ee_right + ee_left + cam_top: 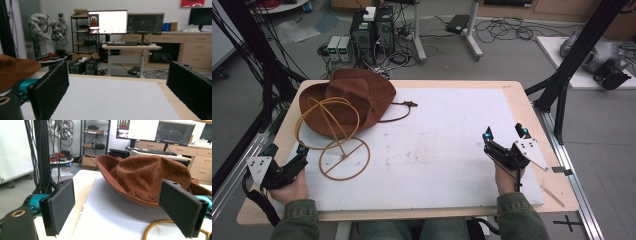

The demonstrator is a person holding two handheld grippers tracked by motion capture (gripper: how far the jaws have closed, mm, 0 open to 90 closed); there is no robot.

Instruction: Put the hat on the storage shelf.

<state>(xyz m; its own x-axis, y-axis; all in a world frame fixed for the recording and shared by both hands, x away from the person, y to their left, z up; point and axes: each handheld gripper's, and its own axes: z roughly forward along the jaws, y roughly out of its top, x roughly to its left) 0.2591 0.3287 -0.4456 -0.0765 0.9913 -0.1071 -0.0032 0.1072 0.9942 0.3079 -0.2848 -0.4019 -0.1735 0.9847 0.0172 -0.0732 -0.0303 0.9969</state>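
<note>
White mat (432, 150) over a wooden table (522, 95), lab floor with cables behind. We see a brown hat (357, 97) at the far left corner, a yellow wire stand (337, 140) just in front, its upper ring overlapping the brim. We hold the left gripper (287, 162) near the stand, jaws apart, empty. Right gripper (504, 136) well away, jaws wide, empty.

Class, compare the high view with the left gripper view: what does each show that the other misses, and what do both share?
High view alone: the yellow wire hat stand's round base ring on the white table mat, the open right gripper, and the left gripper. Left gripper view alone: two computer monitors on a desk, seen past its own open jaws. Both: the brown suede cowboy hat.
</note>
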